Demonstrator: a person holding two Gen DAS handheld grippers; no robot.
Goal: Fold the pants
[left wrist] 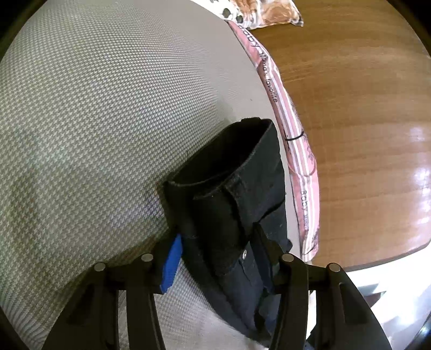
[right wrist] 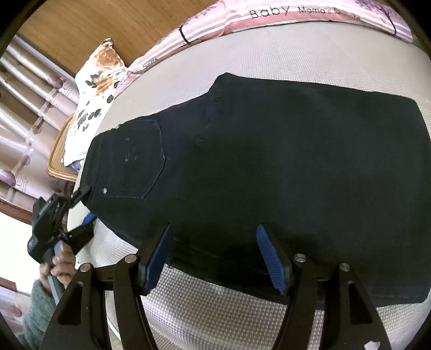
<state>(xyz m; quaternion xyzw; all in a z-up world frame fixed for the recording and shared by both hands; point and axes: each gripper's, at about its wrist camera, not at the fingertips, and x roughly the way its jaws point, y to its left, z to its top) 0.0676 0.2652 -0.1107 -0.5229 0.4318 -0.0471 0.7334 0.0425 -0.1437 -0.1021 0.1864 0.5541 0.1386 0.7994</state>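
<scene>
Black pants [right wrist: 269,167] lie flat on a woven grey mat [right wrist: 215,309], back pocket [right wrist: 140,161] facing up, waistband at the left. My right gripper [right wrist: 212,255] is open, its blue pads above the pants' near edge. My left gripper [right wrist: 83,207] shows at the far left of the right wrist view, at the waistband corner. In the left wrist view the waistband [left wrist: 231,193] stands between the left gripper's [left wrist: 223,258] fingers, which straddle it with a gap at the blue pad [left wrist: 172,263].
A pink striped quilt [right wrist: 269,16] borders the mat's far side [left wrist: 291,129]. A floral pillow [right wrist: 91,88] lies at the far left on a wicker edge [right wrist: 54,161]. Wooden floor [left wrist: 350,121] lies beyond. The mat [left wrist: 94,121] stretches left of the pants.
</scene>
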